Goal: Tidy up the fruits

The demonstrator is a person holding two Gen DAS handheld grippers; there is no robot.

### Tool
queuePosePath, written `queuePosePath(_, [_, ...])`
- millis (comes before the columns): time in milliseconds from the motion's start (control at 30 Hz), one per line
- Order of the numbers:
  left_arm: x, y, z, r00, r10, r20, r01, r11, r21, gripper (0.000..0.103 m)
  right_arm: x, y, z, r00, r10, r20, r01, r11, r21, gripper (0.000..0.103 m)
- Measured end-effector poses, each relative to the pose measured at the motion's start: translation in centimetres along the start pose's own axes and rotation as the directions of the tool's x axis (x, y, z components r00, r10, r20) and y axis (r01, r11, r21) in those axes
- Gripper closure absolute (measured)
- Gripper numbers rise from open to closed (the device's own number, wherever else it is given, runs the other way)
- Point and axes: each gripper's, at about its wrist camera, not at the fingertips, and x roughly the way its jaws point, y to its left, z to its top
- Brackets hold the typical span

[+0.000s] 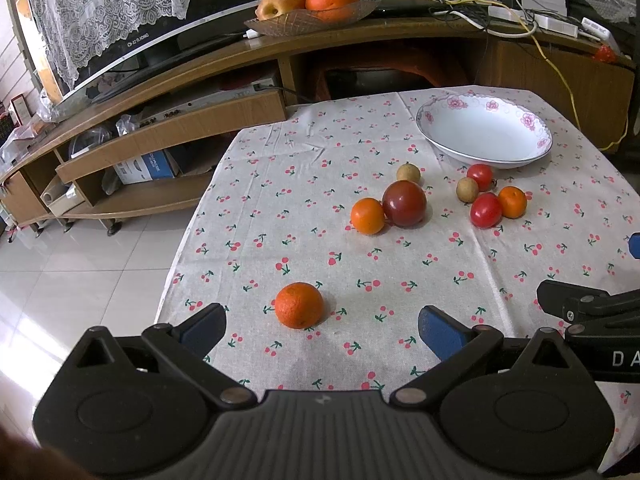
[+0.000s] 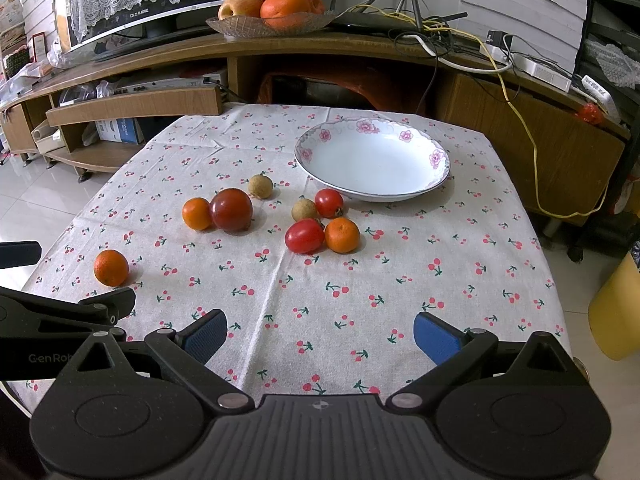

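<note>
I hold my left gripper (image 1: 322, 330) spread wide, empty, just short of a lone dimpled orange mandarin (image 1: 299, 305); my right gripper (image 2: 320, 336) gapes wide too, over bare cherry-print tablecloth (image 2: 400, 280). Beyond the mandarin lie a dark red tomato (image 2: 231, 210) touching a small orange, then two tomatoes, two longans, another orange, and farthest the white floral porcelain bowl (image 2: 372, 160).

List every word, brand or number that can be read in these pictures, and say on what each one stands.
"GenRob", cut off at the frame edge: on the left tool.
"DA", cut off: on the right tool.
Print on the TV bezel: mirrored, not reliably readable.
Print on the blue and white box: too small.
Label on the white strip: blurred.
</note>
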Motion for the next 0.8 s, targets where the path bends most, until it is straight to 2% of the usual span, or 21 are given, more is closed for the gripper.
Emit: queuePosePath(800, [0.0,-0.03,0.09,1.0,-0.001,-0.006,0.001,1.0,0.0,0.0,0.09,-0.03,-0.02,1.0,0.001,-0.003,-0.001,1.0,0.002,0.004])
